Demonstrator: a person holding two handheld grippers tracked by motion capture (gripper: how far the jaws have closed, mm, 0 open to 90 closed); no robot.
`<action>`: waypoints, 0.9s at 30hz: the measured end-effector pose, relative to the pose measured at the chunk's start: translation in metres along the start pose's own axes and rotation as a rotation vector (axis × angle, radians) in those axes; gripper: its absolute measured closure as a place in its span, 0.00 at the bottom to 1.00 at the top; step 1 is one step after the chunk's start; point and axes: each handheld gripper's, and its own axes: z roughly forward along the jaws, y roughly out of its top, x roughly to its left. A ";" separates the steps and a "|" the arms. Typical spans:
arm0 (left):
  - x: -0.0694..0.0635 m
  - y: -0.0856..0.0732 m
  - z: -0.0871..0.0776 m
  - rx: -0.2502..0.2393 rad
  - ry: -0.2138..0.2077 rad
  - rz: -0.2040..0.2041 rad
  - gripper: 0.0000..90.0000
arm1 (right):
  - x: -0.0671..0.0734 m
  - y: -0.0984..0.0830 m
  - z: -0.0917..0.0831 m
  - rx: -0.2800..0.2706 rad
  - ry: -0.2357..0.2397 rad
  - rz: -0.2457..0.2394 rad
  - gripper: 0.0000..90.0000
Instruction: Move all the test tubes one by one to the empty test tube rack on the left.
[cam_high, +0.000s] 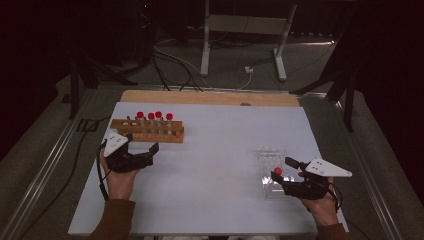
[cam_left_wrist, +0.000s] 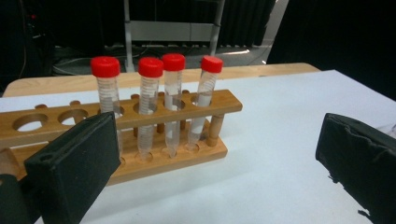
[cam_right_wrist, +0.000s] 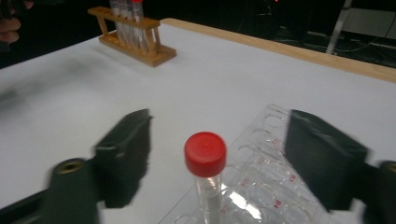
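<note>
Right gripper view: red-capped clear tube (cam_right_wrist: 205, 177) stands upright between the released right claw (cam_right_wrist: 224, 158); left claw (cam_left_wrist: 210, 172) released.

White table (cam_high: 210, 170) with wooden rack (cam_high: 147, 132), clear rack (cam_high: 272, 165).

You have five red-capped tubes on the table in all. Four of them (cam_left_wrist: 155, 102) stand in one wooden rack (cam_high: 146, 131) at about ten o'clock on the white sheet. That rack shows two empty holes in the front row in the left gripper view, beside the four filled ones. The fifth tube (cam_right_wrist: 206, 173) stands alone in one clear plastic rack (cam_high: 271, 162) at about four o'clock. So you count two racks, one wooden and one clear. You are holding two grippers, one in each hand.
</note>
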 end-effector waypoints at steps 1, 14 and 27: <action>-0.001 0.000 0.000 -0.004 -0.001 -0.003 0.01 | 0.001 -0.001 0.000 0.003 0.005 -0.001 0.37; 0.000 -0.002 -0.008 -0.013 0.005 -0.014 0.01 | 0.002 -0.014 0.009 0.072 0.027 -0.023 0.74; 0.000 -0.001 -0.012 -0.021 0.009 -0.014 0.01 | 0.001 -0.014 0.010 0.098 0.002 -0.036 0.82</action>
